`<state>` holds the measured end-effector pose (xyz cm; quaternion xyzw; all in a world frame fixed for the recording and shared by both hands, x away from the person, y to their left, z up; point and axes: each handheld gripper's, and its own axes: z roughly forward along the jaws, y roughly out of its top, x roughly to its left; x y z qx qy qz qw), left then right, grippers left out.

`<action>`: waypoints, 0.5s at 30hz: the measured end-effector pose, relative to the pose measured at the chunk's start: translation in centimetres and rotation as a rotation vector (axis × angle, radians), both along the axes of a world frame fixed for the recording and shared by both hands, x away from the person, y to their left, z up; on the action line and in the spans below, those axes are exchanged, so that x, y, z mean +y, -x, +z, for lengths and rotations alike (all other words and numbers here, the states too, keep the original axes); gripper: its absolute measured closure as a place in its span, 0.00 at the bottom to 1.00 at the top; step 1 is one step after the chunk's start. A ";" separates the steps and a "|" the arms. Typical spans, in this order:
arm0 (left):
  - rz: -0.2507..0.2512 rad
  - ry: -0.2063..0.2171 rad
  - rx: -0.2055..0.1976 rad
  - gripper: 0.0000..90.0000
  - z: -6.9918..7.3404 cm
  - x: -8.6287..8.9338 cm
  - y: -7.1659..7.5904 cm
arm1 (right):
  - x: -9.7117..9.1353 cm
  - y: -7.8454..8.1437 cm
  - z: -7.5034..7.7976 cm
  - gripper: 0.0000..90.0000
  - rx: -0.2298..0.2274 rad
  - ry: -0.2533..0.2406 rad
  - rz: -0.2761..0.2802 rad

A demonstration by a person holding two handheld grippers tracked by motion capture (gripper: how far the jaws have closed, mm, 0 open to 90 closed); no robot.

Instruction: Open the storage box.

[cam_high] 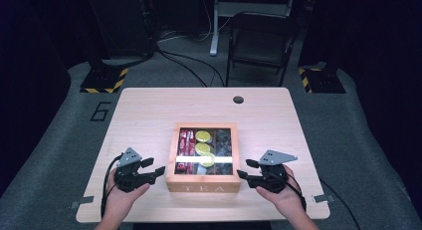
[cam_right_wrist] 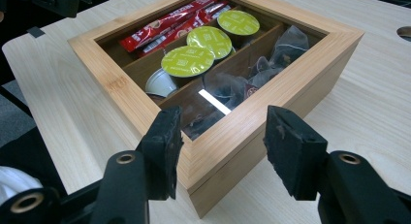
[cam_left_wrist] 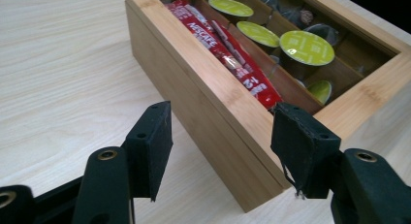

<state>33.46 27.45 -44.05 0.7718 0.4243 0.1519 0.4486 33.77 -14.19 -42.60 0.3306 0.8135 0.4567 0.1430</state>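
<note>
The left gripper [cam_high: 158, 166] hangs just off the left side of the wooden tea box [cam_high: 203, 182], which sits on the near middle of the table [cam_high: 144, 115]. Its jaws stand apart with nothing between the pads. In the left gripper view one of its fingers [cam_left_wrist: 151, 141] is over bare tabletop beside the box's side wall, the other over the near corner of the box — neither pad presses on the wood.

The right gripper [cam_high: 245, 169] hangs just off the right side of the box, likewise released. In the right gripper view its two fingers [cam_right_wrist: 165, 146] straddle the near corner of the box from above and in front; whether a pad brushes the frame there cannot be told, but nothing is gripped.

Beyond the right gripper's fingers, under the box's clear window, lie green-topped capsules [cam_right_wrist: 188, 60] in the middle compartment, red Nescafé sticks [cam_right_wrist: 169, 21] in the far one and dark tea sachets [cam_right_wrist: 271, 59] in the compartment nearest the right-hand finger. From the left gripper's fingers the order runs the other way — red sticks nearest, then capsules, then sachets.

The word TEA shows on the box's front face, between the two grippers.
</note>
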 end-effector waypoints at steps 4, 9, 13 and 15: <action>-0.010 0.010 -0.021 0.42 -0.4 -0.3 0.6 | 0.2 0.2 -0.8 0.52 -0.006 0.003 0.007; -0.044 0.000 -0.026 0.40 -0.8 -0.7 1.2 | 0.4 0.4 -2.0 0.51 0.011 0.006 0.015; -0.059 -0.015 -0.034 0.40 -1.1 -0.7 1.3 | 0.6 0.6 -2.6 0.50 0.017 0.024 0.018; -0.078 -0.018 -0.035 0.40 -1.3 -0.8 1.4 | 0.7 0.7 -2.7 0.49 0.022 0.022 0.021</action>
